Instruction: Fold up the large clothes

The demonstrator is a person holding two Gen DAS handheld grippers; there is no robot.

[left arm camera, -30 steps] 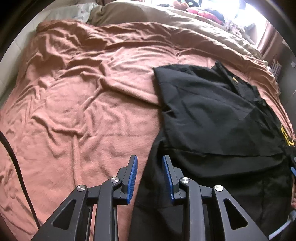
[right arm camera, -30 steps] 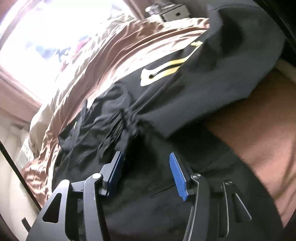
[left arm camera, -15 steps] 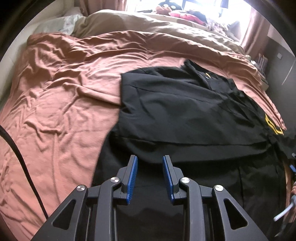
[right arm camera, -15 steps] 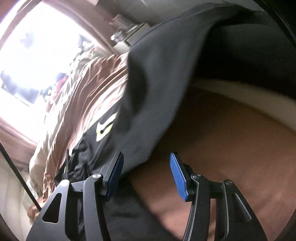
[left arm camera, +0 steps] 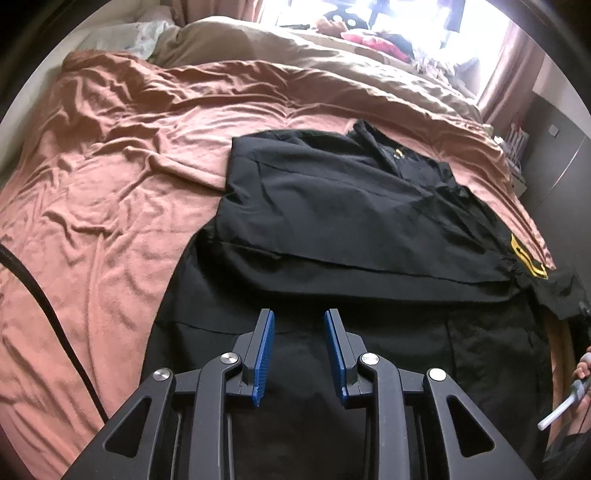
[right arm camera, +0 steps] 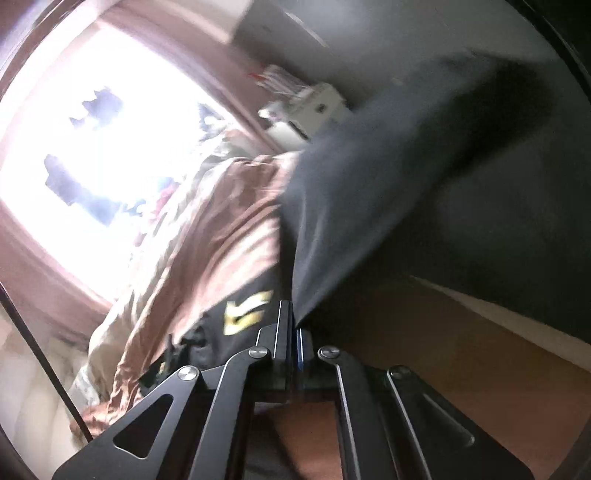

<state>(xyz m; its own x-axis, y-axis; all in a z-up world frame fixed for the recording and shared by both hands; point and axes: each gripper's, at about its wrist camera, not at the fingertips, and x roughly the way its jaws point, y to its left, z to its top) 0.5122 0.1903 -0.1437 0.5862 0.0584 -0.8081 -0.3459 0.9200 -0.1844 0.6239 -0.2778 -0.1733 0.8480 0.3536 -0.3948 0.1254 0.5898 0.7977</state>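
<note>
A black garment (left arm camera: 351,221) with yellow marks lies spread on the right half of a bed, on a crumpled pink-brown blanket (left arm camera: 110,184). Its upper part is folded over itself, giving a straight edge across the middle. The collar points toward the far side of the bed, where a beige duvet (left arm camera: 295,51) runs below a bright window (left arm camera: 406,22). A black cable (left arm camera: 48,306) crosses the blanket at the left.

The left gripper (left arm camera: 299,328) hovers over the near part of the garment, its blue pads a narrow gap apart with nothing between them; they do not press on the cloth.

In the right wrist view, blurred and tilted, the right gripper (right arm camera: 293,332) has just been closing and its jaws now stand together, pinching a fold of the black garment (right arm camera: 369,192); the cloth rises from the fingertips as a taut dark sheet toward the upper right. A yellow logo (right arm camera: 245,310) shows just left of the fingers, and the blanket (right arm camera: 207,236) runs away toward the glaring window (right arm camera: 92,129).

At the right edge of the left view a hand (left arm camera: 581,373) grips a pale handle
</note>
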